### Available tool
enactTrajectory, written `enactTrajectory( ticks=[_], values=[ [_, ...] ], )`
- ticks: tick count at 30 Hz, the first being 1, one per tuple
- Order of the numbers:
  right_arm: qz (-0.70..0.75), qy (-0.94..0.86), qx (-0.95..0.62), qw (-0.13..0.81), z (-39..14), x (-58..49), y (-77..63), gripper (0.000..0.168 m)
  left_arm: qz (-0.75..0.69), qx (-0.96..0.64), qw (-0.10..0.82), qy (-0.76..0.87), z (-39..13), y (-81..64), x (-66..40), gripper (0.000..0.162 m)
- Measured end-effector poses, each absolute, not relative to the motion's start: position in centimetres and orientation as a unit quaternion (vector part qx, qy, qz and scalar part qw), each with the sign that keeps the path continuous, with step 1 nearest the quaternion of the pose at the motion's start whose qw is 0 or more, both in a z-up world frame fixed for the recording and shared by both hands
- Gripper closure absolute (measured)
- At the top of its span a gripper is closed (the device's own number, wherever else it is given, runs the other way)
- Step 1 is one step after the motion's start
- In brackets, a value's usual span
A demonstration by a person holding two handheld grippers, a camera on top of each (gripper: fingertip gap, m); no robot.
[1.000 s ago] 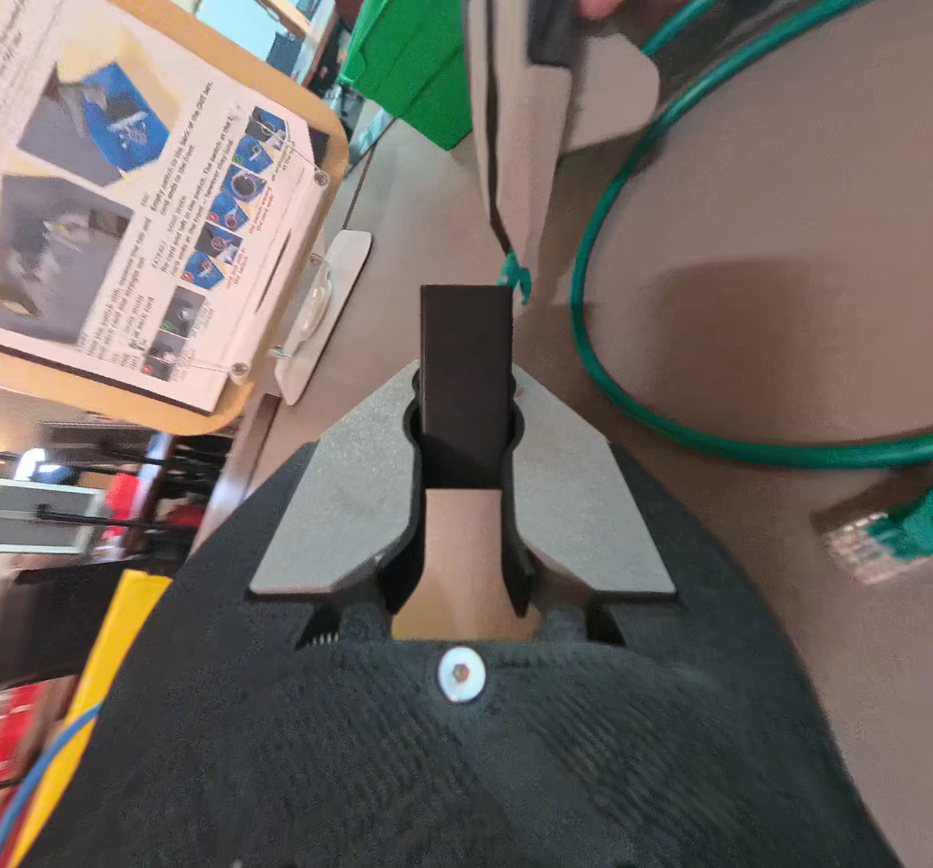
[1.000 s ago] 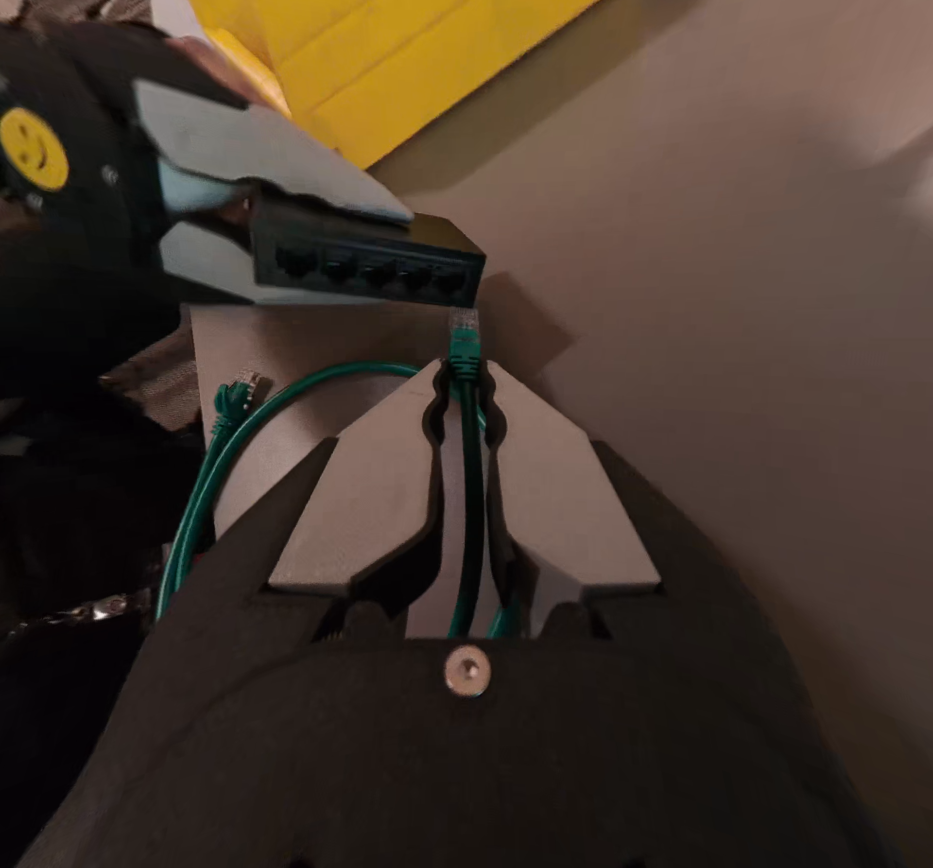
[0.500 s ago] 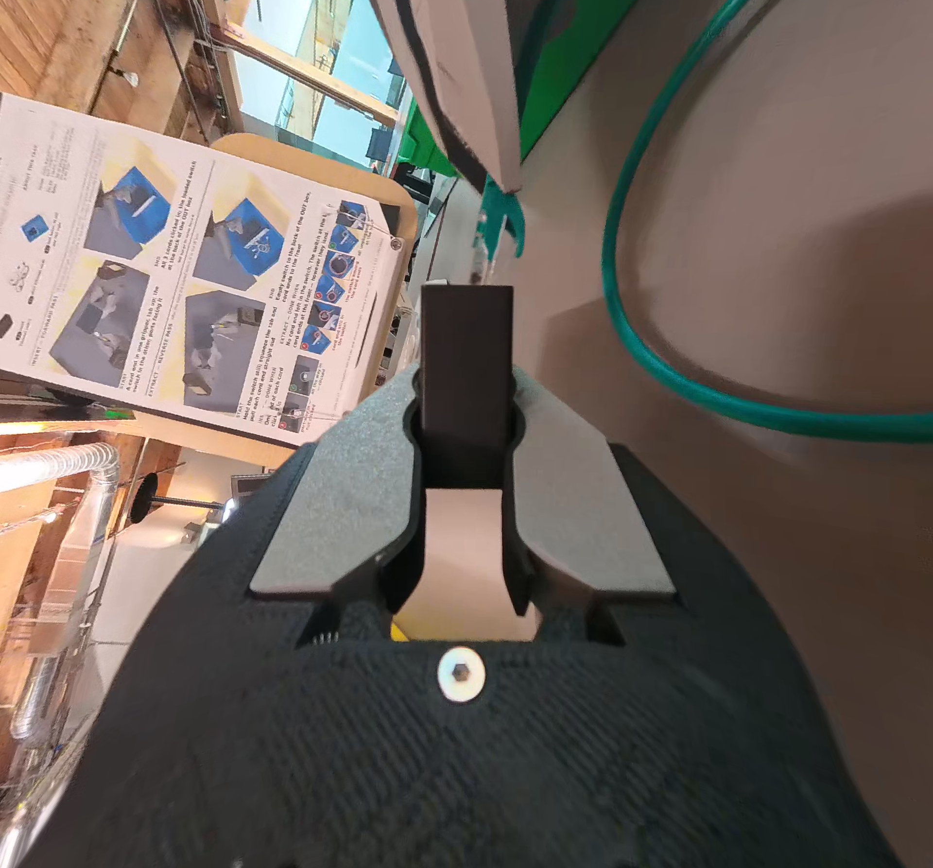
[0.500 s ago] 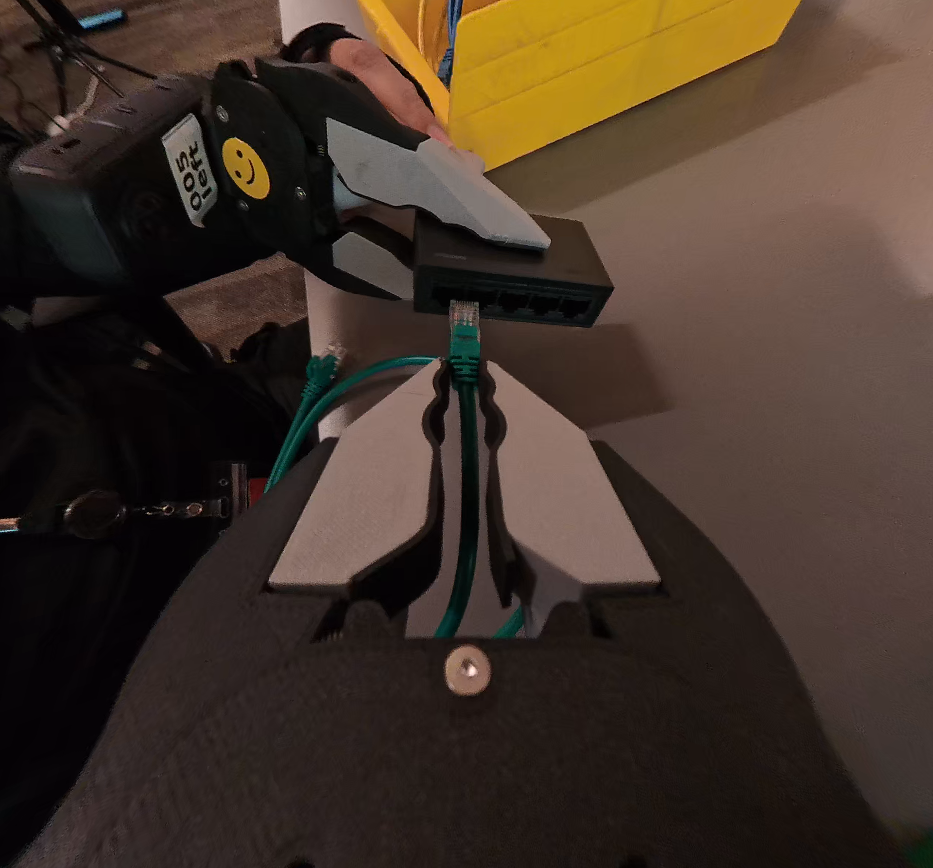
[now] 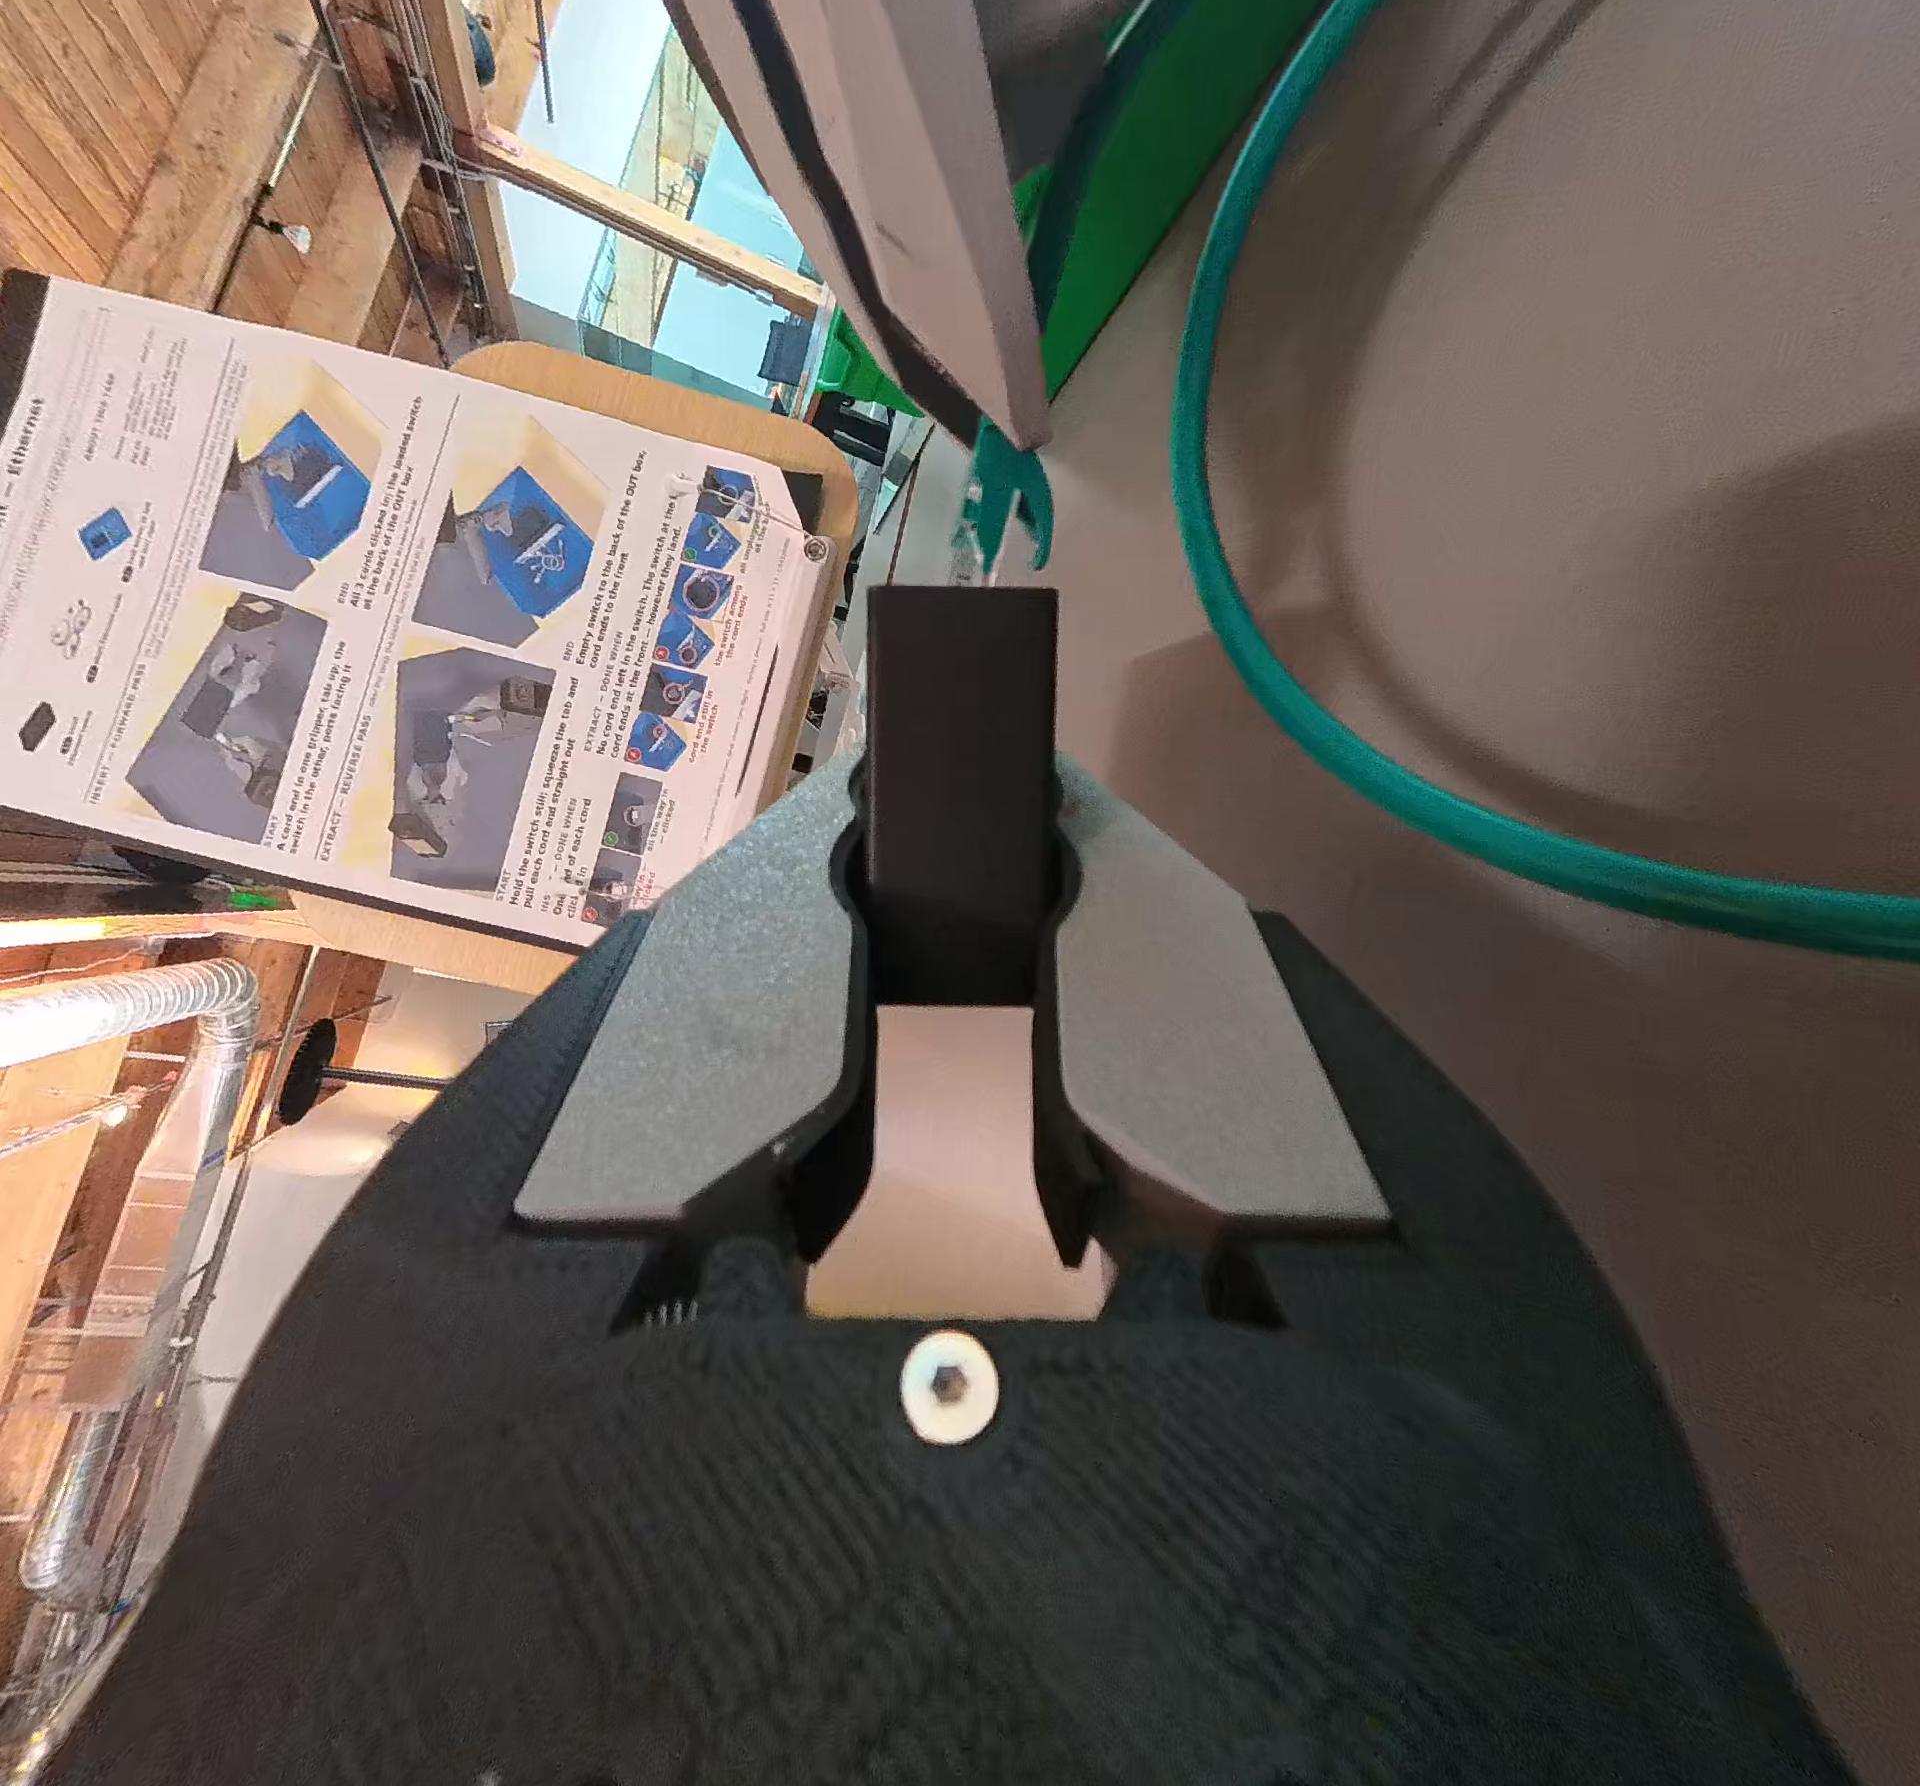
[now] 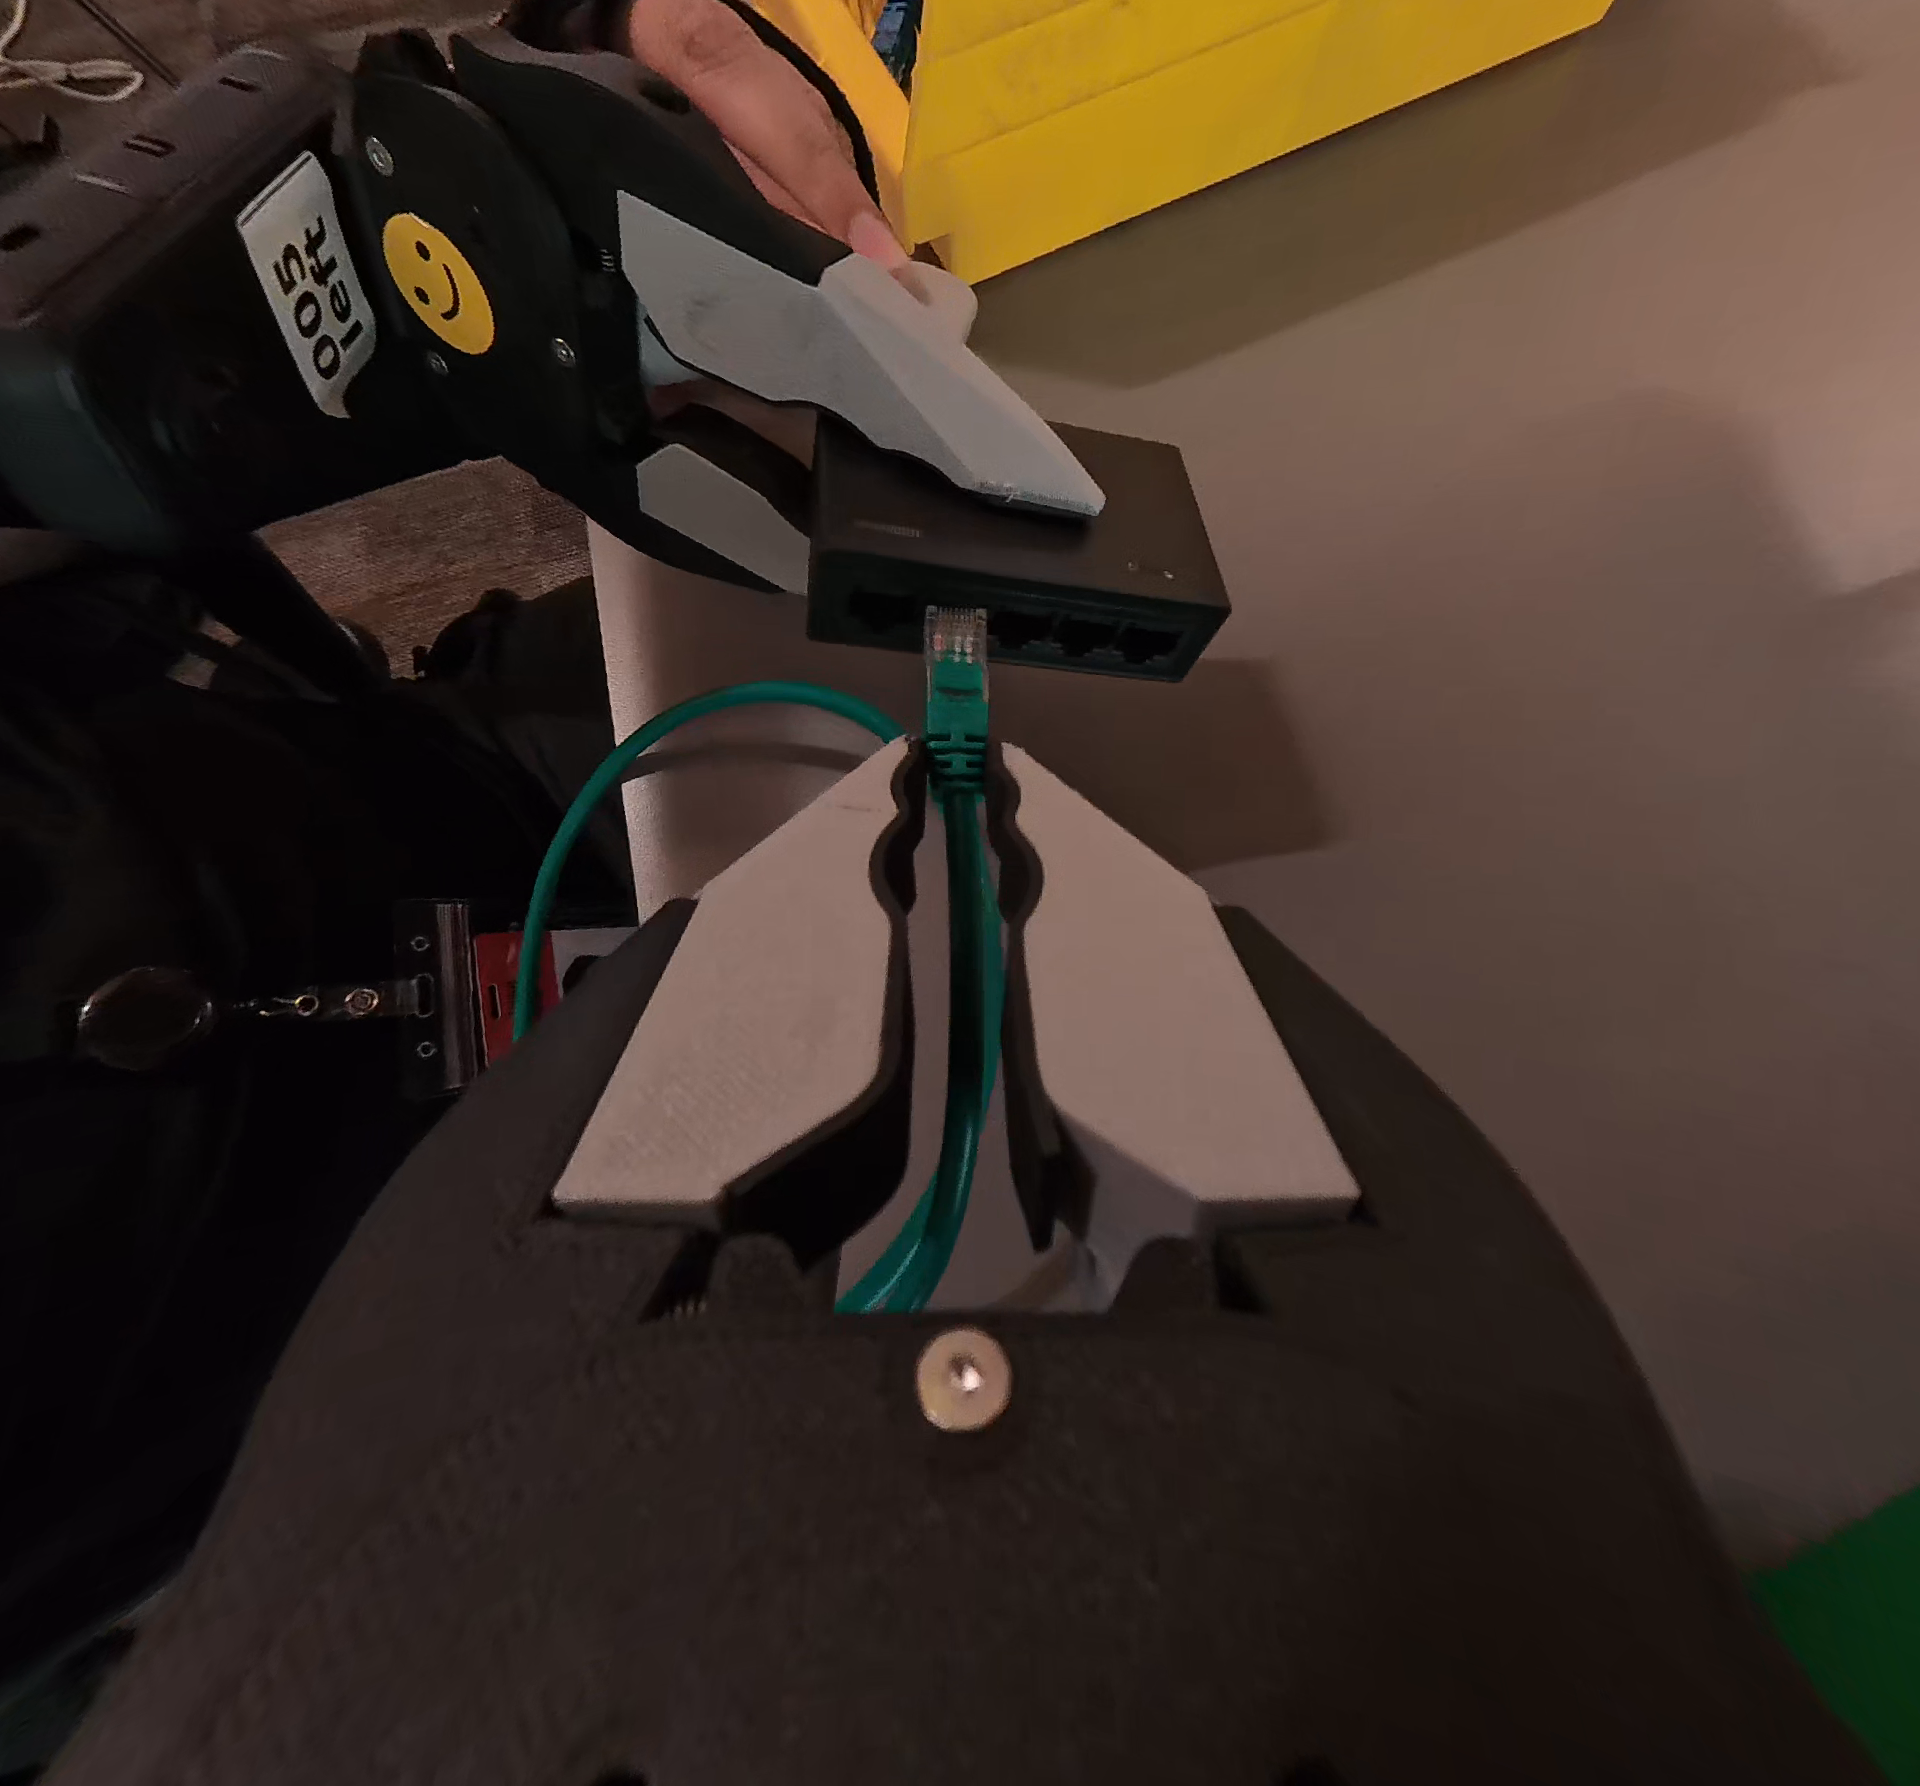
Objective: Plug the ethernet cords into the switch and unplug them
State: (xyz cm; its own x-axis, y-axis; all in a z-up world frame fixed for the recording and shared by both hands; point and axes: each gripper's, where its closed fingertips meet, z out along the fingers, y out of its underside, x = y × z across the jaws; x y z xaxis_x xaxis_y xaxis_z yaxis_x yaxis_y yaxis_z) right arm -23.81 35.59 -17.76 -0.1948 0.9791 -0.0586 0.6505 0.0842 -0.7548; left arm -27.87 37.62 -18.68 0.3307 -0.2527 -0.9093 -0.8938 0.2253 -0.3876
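Grey table (image 6: 1558,801), yellow bin (image 6: 1247,74) behind the switch (image 6: 1013,573).
Left gripper (image 6: 935,531) clamps the light, rigid switch; right gripper (image 6: 958,760) pinches the limp green cord (image 6: 961,905) behind its stiff plug (image 6: 954,645).

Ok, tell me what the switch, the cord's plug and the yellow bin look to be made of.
Switch: matte black moulded plastic, judging by its smooth, faintly shiny case.
Plug: clear hard plastic, since the contacts show through; its green boot looks like ribbed soft rubber or vinyl.
Yellow bin: rigid moulded plastic, scuffed, with slightly glossy walls.
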Motion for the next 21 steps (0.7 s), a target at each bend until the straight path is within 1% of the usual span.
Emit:
enactTrajectory(
  ticks=[12, 15, 21],
  values=[
    [0.308, -0.727, -0.583, 0.192, -17.83, -23.54, 35.42, 0.16, 0.274, -0.553, 0.586, 0.525, -19.04, 37.42, -27.58, 0.136],
    [0.295, -0.735, -0.589, 0.159, -18.62, -23.22, 34.97, 0.16, 0.271, -0.547, 0.59, 0.528, -19.01, 37.34, -27.24, 0.136],
    [0.313, -0.72, -0.599, 0.157, -18.48, -23.62, 35.2, 0.16, 0.287, -0.545, 0.582, 0.531, -19.22, 37.5, -27.5, 0.136]
  ],
)
